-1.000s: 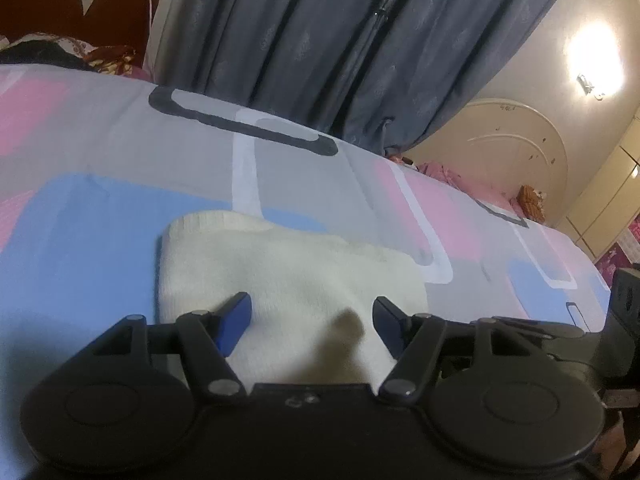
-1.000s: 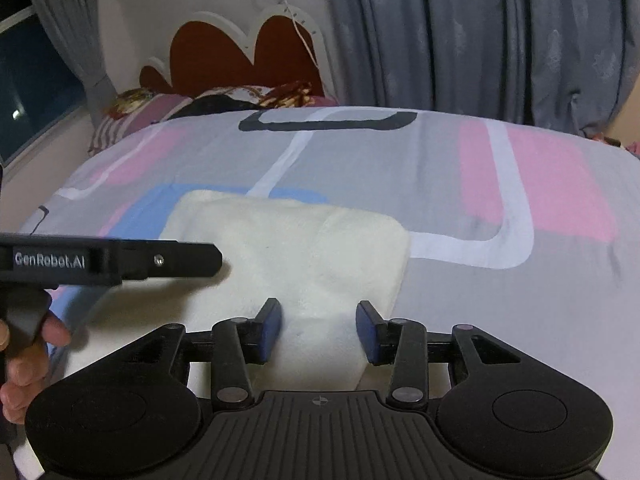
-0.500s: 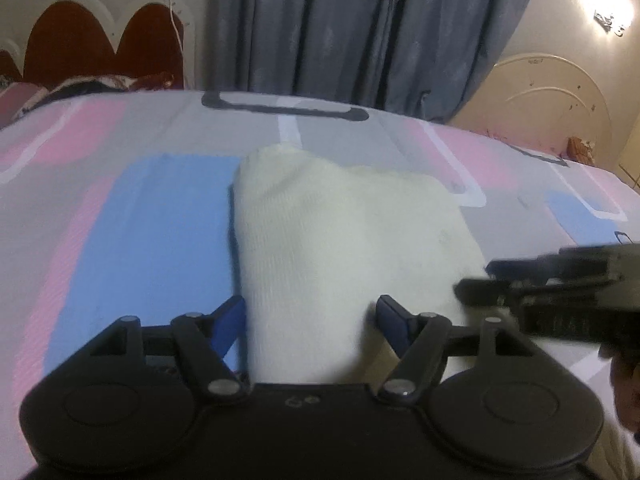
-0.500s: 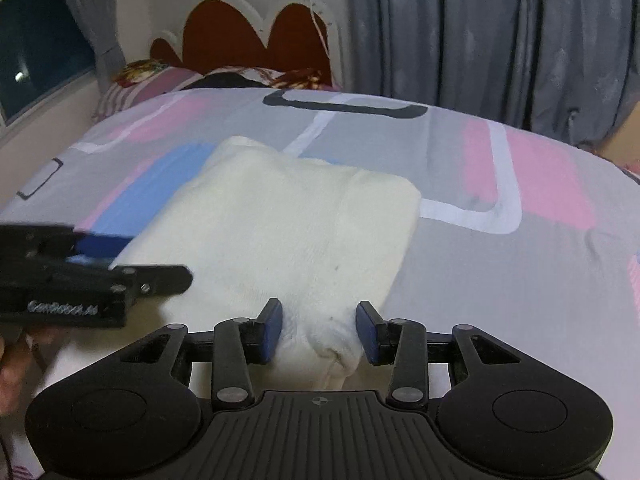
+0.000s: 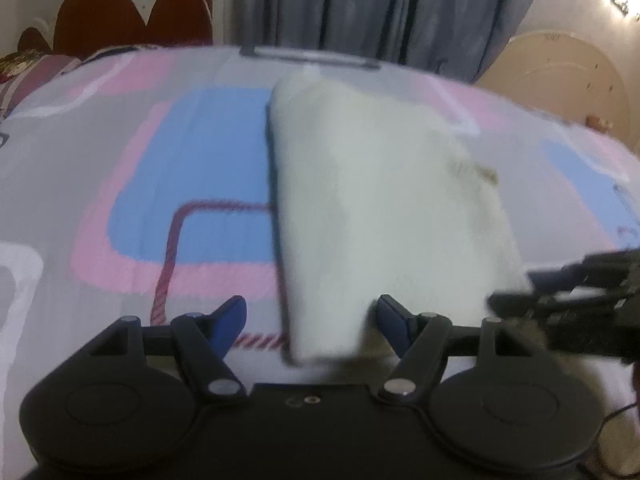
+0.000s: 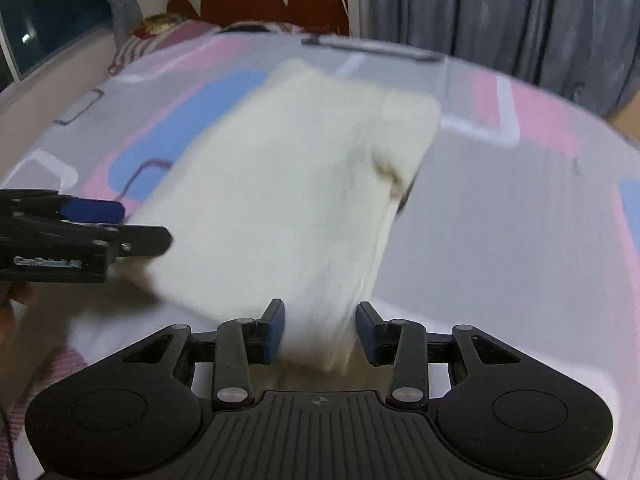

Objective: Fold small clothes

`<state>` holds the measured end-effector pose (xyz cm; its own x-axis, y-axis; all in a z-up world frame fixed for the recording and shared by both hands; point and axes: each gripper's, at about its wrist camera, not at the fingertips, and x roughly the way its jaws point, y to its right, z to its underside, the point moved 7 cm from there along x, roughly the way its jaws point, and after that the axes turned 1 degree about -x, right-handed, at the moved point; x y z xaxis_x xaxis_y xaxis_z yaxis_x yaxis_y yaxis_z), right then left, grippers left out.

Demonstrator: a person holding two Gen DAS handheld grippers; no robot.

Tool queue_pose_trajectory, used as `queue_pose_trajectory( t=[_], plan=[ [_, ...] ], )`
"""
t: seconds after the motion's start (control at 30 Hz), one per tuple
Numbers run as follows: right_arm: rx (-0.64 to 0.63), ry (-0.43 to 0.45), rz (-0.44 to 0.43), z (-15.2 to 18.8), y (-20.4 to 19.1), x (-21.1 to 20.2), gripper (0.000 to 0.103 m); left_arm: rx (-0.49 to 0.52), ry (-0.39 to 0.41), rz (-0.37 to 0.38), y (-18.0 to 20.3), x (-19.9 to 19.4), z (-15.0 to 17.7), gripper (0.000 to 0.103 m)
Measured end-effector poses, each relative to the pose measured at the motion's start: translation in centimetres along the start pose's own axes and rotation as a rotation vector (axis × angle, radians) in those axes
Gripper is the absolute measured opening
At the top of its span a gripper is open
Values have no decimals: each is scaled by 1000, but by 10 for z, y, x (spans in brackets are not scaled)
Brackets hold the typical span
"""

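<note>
A cream knitted garment [image 5: 384, 200], folded to a rough rectangle, lies on the patterned bedspread [image 5: 120, 152]; it also shows in the right wrist view [image 6: 288, 184]. My left gripper [image 5: 312, 320] is open, its blue pads on either side of the garment's near left corner. My right gripper [image 6: 320, 332] is open, its pads on either side of the near right corner, not pinching. Each gripper shows in the other's view: the right one [image 5: 560, 292], the left one [image 6: 100, 228]. Both views are blurred by motion.
The bedspread [image 6: 520, 220] is grey with pink, blue and white shapes. A red scalloped headboard [image 5: 120, 20] and pillows stand at the far end. Grey curtains [image 5: 380, 8] hang behind the bed. A cream cabinet [image 5: 560, 68] is at the right.
Both grippers have risen and pulled back toward the near edge of the garment, so more of the bedspread shows. Their jaws stay open.
</note>
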<state>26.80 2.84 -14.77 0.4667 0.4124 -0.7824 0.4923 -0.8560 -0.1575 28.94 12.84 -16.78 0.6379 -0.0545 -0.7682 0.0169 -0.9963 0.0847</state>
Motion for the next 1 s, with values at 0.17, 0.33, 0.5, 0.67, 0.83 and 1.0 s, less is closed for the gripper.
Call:
queue_pose_trajectory(
  t=[0.17, 0.33, 0.5, 0.67, 0.83, 1.0],
  plan=[
    [76, 7, -24, 0, 11, 5, 41, 3, 8, -24, -1, 5, 1, 78],
    [121, 37, -27, 6, 14, 0, 41, 9, 19, -38, 2, 1, 6, 78],
    [182, 48, -38, 7, 16, -25, 41, 26, 47, -30, 10, -29, 6, 75],
    [178, 135, -64, 28, 7, -89, 41, 44, 112, 0, 23, -79, 26, 52],
    [209, 209, -61, 55, -8, -149, 24, 52, 162, 17, 41, -131, 57, 50],
    [209, 268, -25, 77, -26, -197, 24, 58, 209, 33, 55, -177, 75, 50]
  ],
)
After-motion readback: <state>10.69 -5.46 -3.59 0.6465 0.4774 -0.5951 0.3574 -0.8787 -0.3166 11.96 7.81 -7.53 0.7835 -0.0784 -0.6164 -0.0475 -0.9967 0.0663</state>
